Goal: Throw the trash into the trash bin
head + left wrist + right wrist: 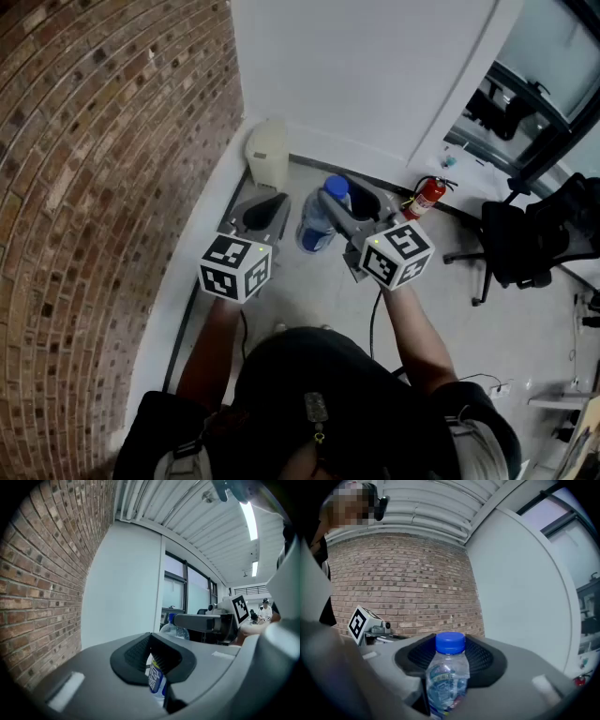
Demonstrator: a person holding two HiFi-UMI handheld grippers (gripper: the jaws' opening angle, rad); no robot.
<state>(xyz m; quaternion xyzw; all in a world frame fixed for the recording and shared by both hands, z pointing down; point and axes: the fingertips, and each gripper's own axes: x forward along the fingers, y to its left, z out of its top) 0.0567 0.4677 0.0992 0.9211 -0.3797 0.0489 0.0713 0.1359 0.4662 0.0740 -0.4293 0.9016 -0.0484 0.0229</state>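
Head view: the right gripper [330,212] clamps an upright, blue-capped bottle [317,225]. The trash bin [267,150] stands on the floor [305,281], ahead and to the bottle's left. Left gripper view: the left gripper [157,654], nearer the bin, has its jaws together on nothing. Right gripper view: the bottle stands between the jaws, cap up.
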